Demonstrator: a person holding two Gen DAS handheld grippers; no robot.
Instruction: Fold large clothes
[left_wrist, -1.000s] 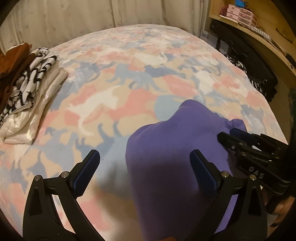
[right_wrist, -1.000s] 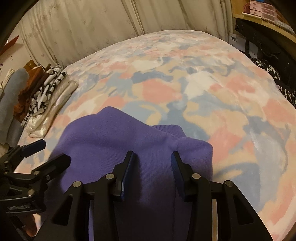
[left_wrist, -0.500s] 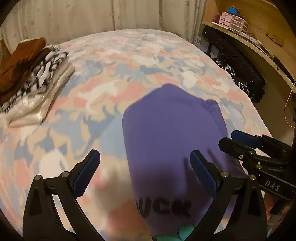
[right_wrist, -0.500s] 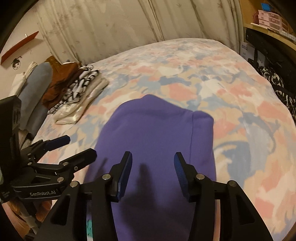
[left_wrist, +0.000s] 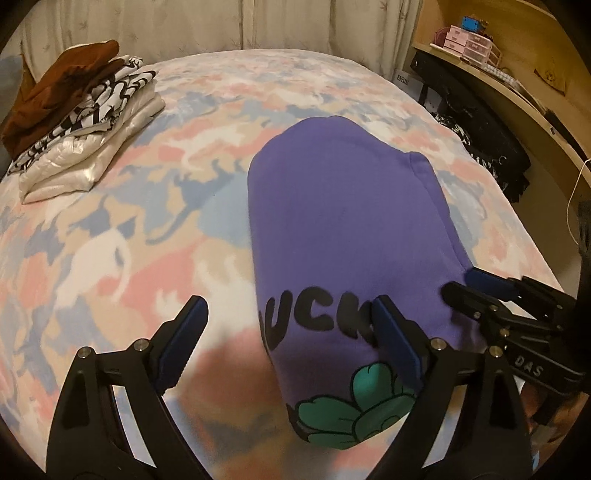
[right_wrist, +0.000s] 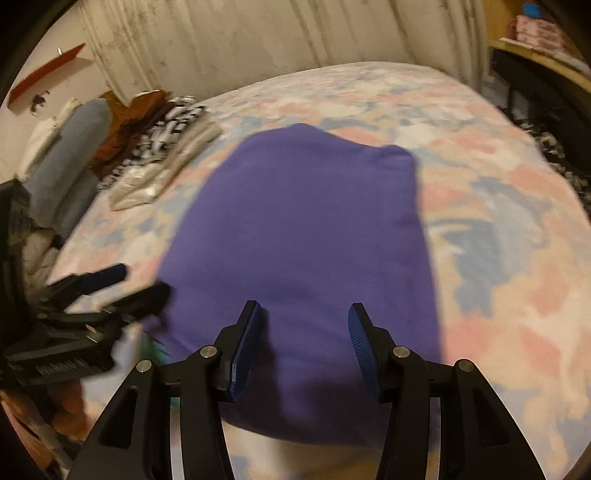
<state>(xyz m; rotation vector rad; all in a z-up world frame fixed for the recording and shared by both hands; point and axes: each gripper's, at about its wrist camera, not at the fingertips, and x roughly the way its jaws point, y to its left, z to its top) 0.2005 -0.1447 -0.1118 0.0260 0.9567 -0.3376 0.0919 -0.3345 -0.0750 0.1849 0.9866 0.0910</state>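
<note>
A purple sweatshirt (left_wrist: 351, 221) lies folded into a long strip on the patterned bedspread (left_wrist: 129, 229), with black letters and a green flower print at its near end. My left gripper (left_wrist: 288, 314) hovers over that near end, open with its jaws closing; the pads touch nothing. In the right wrist view the sweatshirt (right_wrist: 303, 229) lies below my right gripper (right_wrist: 304, 308), which is open and holds no cloth. Each gripper shows in the other's view: the right gripper (left_wrist: 461, 284) by the strip's right edge, the left gripper (right_wrist: 142, 281) by its left edge.
A stack of folded clothes (left_wrist: 81, 122), brown, black-and-white and cream, sits at the bed's far left. Curtains hang behind the bed. A wooden desk (left_wrist: 517, 85) with pink drawers and a black bag (left_wrist: 487, 147) stand along the right side.
Both grippers have drawn back toward the near edge of the bed, so more of the sweatshirt and its print has come into view. The right jaws stand a little wider.
</note>
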